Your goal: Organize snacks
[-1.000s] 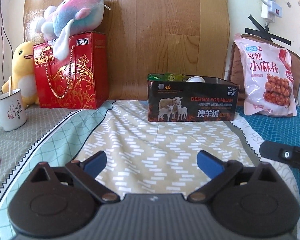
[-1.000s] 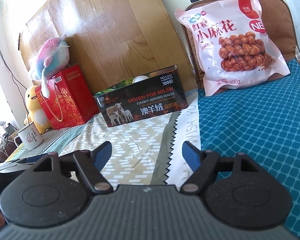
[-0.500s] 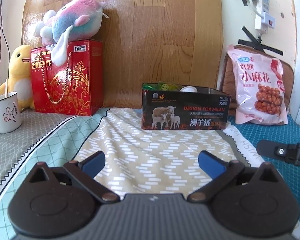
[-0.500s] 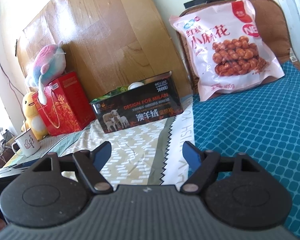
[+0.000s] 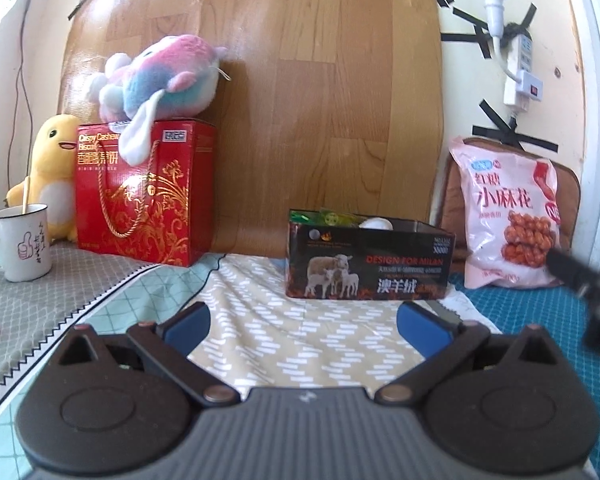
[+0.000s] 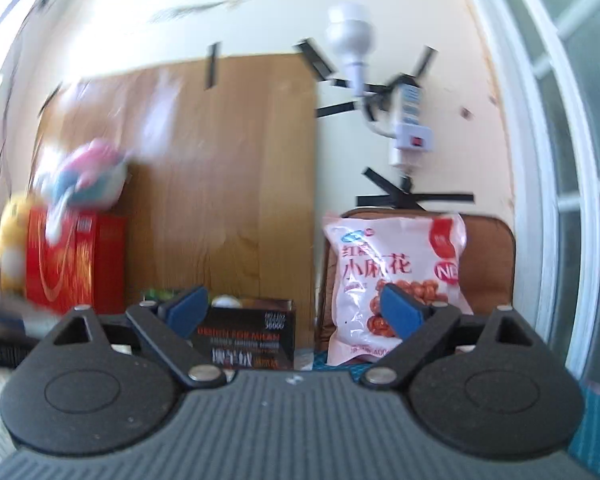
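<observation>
Both claws, left claw [image 5: 303, 322] and right claw [image 6: 296, 308], wide and empty; pink snack bag [image 6: 396, 284] still outside half-filled black box [image 5: 366, 264].

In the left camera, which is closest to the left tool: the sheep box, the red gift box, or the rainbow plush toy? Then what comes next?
From the left tool:
1. Sheep box: nearest, just ahead and slightly right, on the patterned cloth.
2. Red gift box: farther back on the left, by the wooden board.
3. Rainbow plush toy: lying on top of the red gift box, higher up; hardly farther back, so nearly a tie.
</observation>
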The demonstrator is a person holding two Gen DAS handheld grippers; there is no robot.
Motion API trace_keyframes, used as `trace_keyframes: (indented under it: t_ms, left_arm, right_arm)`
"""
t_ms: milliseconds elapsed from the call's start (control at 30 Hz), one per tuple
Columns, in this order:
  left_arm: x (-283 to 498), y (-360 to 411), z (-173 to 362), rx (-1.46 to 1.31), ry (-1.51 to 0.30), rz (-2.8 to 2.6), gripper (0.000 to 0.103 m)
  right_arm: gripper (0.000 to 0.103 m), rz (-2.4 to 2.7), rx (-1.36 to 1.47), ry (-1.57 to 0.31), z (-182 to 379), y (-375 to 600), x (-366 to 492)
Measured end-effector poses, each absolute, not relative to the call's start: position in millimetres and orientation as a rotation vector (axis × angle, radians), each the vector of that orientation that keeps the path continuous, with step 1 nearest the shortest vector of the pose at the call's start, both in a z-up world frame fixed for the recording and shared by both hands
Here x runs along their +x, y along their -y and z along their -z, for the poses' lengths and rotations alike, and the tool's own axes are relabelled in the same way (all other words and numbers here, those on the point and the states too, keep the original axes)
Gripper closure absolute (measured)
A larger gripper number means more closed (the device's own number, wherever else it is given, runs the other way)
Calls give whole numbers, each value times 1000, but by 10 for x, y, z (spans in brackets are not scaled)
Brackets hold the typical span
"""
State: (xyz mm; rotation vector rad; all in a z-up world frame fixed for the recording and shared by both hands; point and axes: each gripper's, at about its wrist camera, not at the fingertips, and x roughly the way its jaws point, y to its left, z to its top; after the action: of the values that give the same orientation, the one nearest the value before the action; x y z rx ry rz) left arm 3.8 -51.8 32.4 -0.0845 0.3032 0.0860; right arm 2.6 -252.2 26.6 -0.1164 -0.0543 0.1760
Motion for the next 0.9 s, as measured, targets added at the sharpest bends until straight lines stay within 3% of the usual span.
trace_keyframes:
  t_ms: [300,467,900]
  left_arm:
    - [-144,617,-351,-31,-200,-117,0]
    - [-277,705,-377,15,-115,-114,0]
    - [-193,686,-360,8,-172,-95,0]
  right_arm:
    - [2,-128,-32,-59,-269,2675,149]
    - [0,-99,-91,44,-240,2587,-71]
    - [0,-104,-143,19,-235,2511,-53]
